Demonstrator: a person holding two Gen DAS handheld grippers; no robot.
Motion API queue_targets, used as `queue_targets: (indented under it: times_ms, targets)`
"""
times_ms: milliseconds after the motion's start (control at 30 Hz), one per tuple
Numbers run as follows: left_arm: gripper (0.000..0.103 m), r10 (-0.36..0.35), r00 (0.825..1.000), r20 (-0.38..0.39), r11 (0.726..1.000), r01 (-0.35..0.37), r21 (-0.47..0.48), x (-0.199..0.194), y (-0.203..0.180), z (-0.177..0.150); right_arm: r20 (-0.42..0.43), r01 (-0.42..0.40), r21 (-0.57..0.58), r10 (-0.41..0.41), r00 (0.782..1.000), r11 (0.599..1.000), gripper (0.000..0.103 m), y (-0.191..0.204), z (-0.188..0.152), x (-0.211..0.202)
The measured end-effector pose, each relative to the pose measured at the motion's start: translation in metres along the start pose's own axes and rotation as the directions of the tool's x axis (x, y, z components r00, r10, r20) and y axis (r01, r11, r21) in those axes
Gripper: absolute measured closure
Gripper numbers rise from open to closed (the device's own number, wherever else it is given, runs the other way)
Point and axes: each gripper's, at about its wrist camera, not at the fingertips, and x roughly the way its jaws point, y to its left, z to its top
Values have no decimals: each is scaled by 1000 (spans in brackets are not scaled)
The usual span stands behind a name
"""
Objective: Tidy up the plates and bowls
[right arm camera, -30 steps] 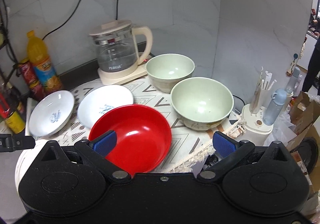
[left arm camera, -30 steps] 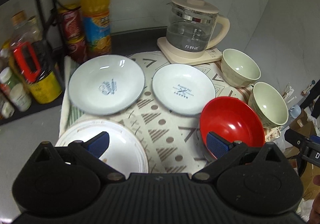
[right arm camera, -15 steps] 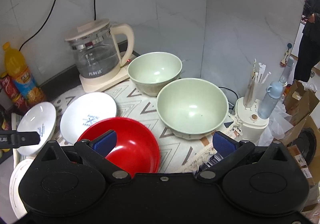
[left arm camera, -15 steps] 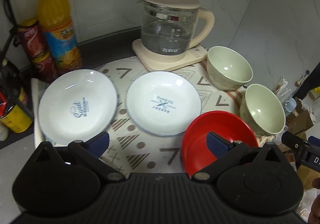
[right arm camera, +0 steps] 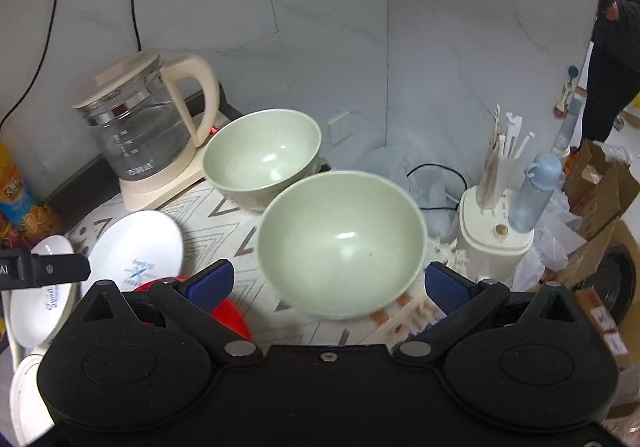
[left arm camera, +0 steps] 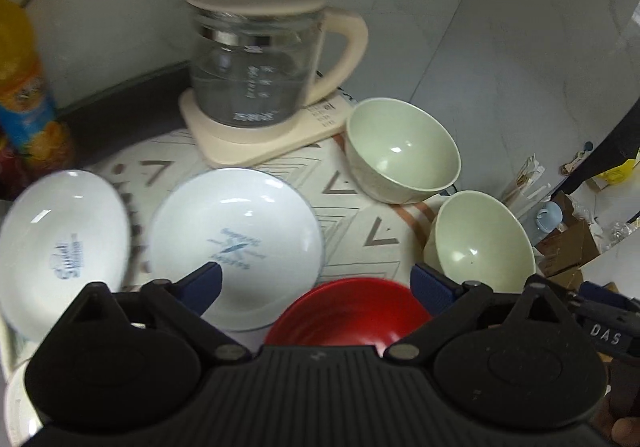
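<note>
You have two pale green bowls (right arm camera: 342,243), one red bowl (left arm camera: 352,311), white plates (left arm camera: 236,243) with blue print, a cream-lidded glass kettle (left arm camera: 256,59), and a geometric-patterned beige mat (left arm camera: 360,215).

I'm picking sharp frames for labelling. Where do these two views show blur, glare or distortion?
Left wrist view: motion blur smears the kettle and the left white plate; small glare spots sit in the far green bowl. Right wrist view: mostly sharper, with blur on the red bowl and a highlight in the near green bowl; fisheye bends the wall seams.
</note>
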Motion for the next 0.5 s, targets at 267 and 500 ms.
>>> queue_targets:
  times_ms: [267, 500]
  targets:
    - [8, -53, 998, -21, 998, 54, 15, 39, -36, 20, -78, -22, 43, 26, 997, 999, 23, -27, 11, 38]
    - [18, -82, 995, -56, 995, 85, 50, 72, -66, 32, -114, 8, 75, 1, 993, 997, 27, -52, 21, 63]
